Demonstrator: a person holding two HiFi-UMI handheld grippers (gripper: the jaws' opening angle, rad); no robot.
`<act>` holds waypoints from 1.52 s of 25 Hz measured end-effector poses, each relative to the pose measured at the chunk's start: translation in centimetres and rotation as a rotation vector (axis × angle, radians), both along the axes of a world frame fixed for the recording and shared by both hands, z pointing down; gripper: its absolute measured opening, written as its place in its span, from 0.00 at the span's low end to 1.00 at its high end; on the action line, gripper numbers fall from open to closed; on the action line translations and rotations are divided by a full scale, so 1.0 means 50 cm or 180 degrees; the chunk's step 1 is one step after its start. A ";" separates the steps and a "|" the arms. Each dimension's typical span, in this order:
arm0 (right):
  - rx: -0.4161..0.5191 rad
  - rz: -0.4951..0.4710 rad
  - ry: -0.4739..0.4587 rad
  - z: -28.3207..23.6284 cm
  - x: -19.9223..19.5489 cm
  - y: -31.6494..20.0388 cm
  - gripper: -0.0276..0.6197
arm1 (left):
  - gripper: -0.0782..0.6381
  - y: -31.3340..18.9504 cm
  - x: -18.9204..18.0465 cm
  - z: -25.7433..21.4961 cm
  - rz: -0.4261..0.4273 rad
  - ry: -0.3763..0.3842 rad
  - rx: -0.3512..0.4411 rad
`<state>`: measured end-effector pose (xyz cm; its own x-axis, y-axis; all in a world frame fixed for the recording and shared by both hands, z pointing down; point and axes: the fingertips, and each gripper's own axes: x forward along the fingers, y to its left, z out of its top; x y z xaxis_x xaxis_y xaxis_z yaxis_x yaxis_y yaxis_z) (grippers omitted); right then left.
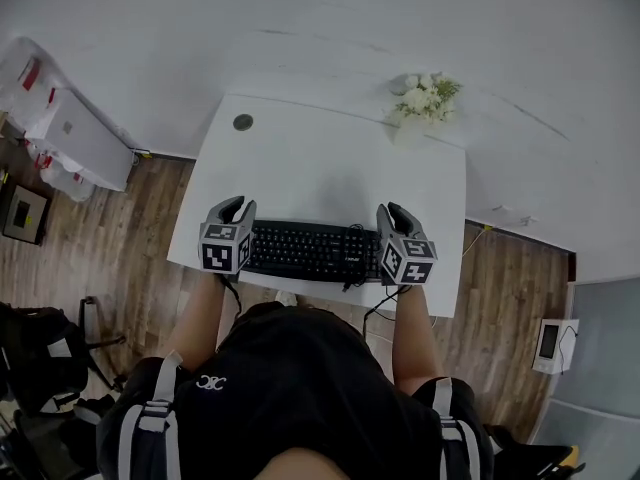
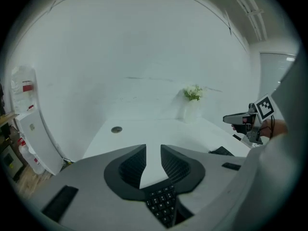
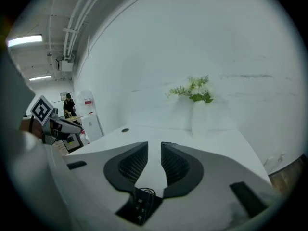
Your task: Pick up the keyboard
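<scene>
Person's black top (image 1: 300, 388) fills 6 o'clock; just beyond, keyboard (image 1: 312, 250) lies flat near front edge of table (image 1: 330, 148). Left gripper (image 1: 232, 210) sits at its 9 o'clock end, right gripper (image 1: 396, 211) at 3 o'clock end, both w/ jaws slightly apart, nothing pinched. Risk: uneven lift tilts the board, and cable (image 1: 375, 306) trailing toward 6 o'clock could snag.

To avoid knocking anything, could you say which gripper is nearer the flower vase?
The right gripper, at the keyboard end nearest the vase; the left gripper is at the other end.
</scene>
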<state>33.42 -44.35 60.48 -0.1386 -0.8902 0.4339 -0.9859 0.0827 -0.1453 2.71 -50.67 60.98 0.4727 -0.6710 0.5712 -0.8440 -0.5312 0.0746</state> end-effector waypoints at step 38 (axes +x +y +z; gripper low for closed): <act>-0.1546 -0.0029 -0.1202 0.357 0.093 0.120 0.30 | 0.43 0.060 -0.129 0.372 -0.0003 0.0276 -0.1821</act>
<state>38.08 -38.34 78.31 -0.3687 -0.6011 0.7090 -0.8585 -0.0723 -0.5077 -3.74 -47.68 79.56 0.5336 -0.2671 0.8024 -0.8224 -0.3853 0.4186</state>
